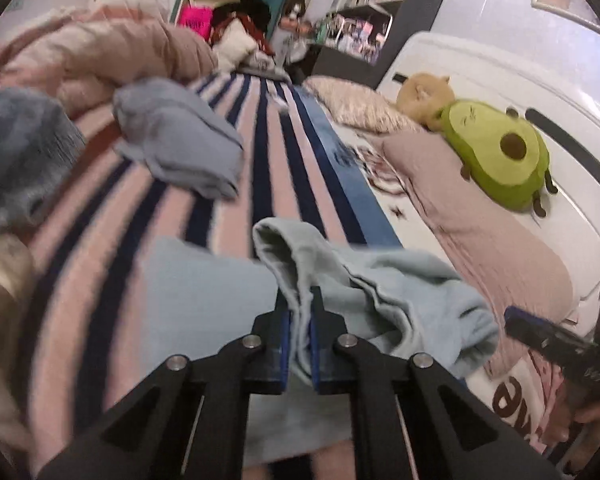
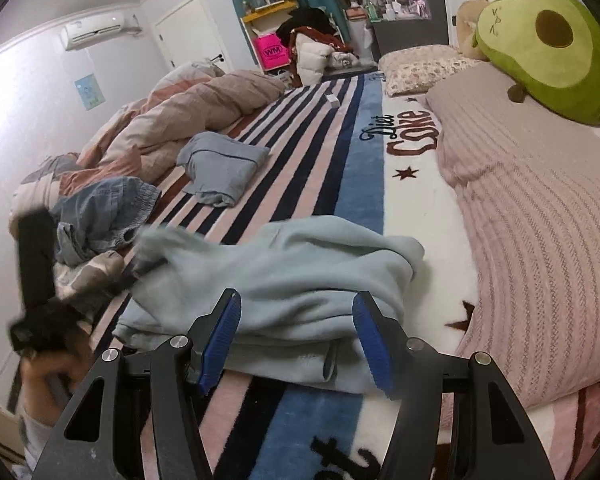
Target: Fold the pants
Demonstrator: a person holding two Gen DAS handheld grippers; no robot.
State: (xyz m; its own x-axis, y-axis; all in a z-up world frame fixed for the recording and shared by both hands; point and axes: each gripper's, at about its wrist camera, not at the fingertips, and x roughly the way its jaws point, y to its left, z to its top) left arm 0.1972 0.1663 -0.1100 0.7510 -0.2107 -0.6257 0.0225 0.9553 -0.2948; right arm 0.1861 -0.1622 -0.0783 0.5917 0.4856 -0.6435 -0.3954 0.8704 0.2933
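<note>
Pale blue pants (image 2: 291, 280) lie bunched on the striped blanket of the bed. My left gripper (image 1: 300, 304) is shut on a fold of these pants (image 1: 380, 292) and holds it raised; it also shows blurred at the left of the right wrist view (image 2: 139, 266). My right gripper (image 2: 295, 340) is open, its blue pads (image 2: 219, 336) either side of the pants' near edge, gripping nothing. It shows at the right edge of the left wrist view (image 1: 548, 336).
A folded grey-blue garment (image 2: 219, 168) and crumpled denim shorts (image 2: 103, 212) lie farther left on the blanket. A rumpled duvet (image 2: 179, 108) lies at the back left. A pink pillow (image 2: 540, 200) and an avocado plush (image 2: 548, 44) lie at right.
</note>
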